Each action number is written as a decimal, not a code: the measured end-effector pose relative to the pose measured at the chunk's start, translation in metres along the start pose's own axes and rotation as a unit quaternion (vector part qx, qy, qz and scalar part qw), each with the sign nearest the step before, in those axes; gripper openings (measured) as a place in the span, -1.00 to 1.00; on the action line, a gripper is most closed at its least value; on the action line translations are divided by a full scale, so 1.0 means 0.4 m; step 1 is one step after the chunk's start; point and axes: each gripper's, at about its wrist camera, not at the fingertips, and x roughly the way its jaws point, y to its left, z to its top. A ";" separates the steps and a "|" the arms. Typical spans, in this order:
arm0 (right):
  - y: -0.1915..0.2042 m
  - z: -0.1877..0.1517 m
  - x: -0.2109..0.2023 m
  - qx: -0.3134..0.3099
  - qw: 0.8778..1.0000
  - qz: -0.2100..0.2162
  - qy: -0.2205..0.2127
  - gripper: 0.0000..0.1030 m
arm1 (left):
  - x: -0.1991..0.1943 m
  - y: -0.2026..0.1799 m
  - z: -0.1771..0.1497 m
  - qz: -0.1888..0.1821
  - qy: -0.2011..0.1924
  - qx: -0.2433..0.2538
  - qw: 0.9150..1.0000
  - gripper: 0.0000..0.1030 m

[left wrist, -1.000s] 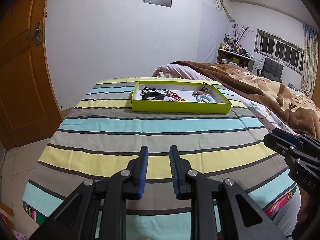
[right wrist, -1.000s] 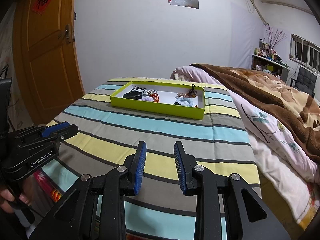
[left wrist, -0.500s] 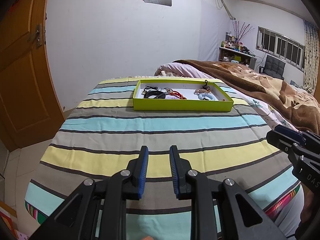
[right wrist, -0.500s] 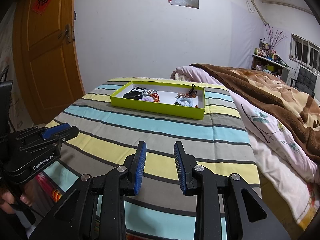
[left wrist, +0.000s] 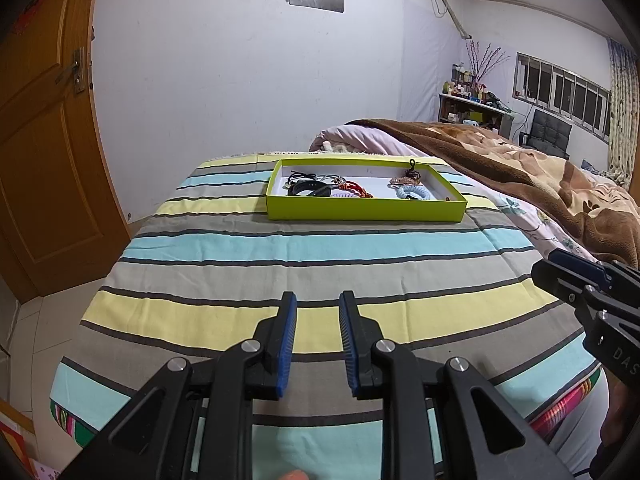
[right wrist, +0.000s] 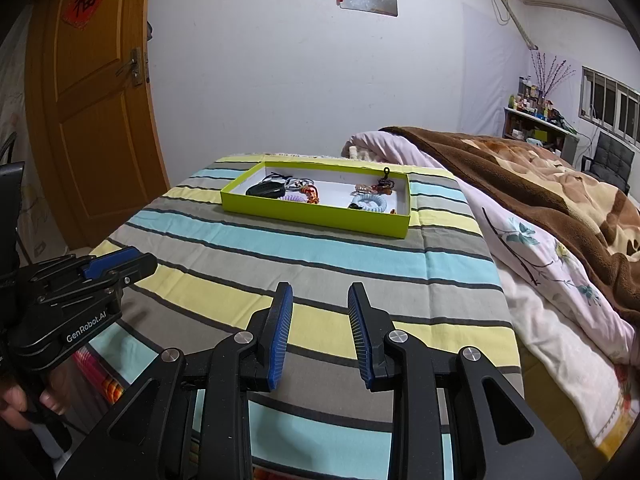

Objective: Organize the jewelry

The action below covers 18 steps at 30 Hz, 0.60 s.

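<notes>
From the left wrist view, the left gripper [left wrist: 317,308] hangs over the striped cloth [left wrist: 320,240] with its jaws parted and nothing between the blue pads, so it is released. Straight ahead at twelve o'clock, well apart from the fingertips, the lime-green tray [left wrist: 366,209] sits on the far part of the cloth. Inside it the jewelry lies loose: a black band [left wrist: 309,189] toward the tray's nine o'clock end, a red-orange piece [left wrist: 356,189] near the middle, a pale blue coiled bracelet [left wrist: 412,192] toward three o'clock. The other tool pokes in at three o'clock of the view.

From the right wrist view, the right gripper [right wrist: 320,302] is likewise released, jaws apart over the cloth [right wrist: 320,256], gripping nothing. The tray [right wrist: 316,214] lies at about twelve o'clock, well beyond the fingertips, with the black band [right wrist: 266,189] at its nine o'clock end and the blue bracelet [right wrist: 370,203] toward three. The left gripper [right wrist: 136,266] shows at nine o'clock, held by a hand [right wrist: 24,404]. A brown blanket [right wrist: 520,172] covers the bed at two o'clock.
</notes>
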 end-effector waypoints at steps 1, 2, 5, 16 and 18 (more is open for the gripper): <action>0.000 0.000 0.000 0.000 1.000 0.000 0.000 -0.43 | 0.000 0.000 0.000 0.000 0.000 0.000 1.000 -0.56; 0.000 0.000 -0.001 0.000 1.000 0.001 0.000 -0.43 | 0.000 0.000 0.000 0.001 -0.001 0.000 1.000 -0.56; -0.001 0.000 0.000 0.000 1.000 0.001 0.000 -0.43 | -0.001 -0.001 0.000 0.004 -0.002 0.001 1.000 -0.56; 0.000 0.000 -0.001 0.000 1.000 0.000 0.000 -0.43 | -0.003 -0.010 -0.003 0.013 -0.004 0.009 1.000 -0.56; 0.000 0.000 0.000 0.000 1.000 0.000 0.000 -0.43 | -0.004 -0.014 -0.004 0.013 -0.005 0.012 1.000 -0.56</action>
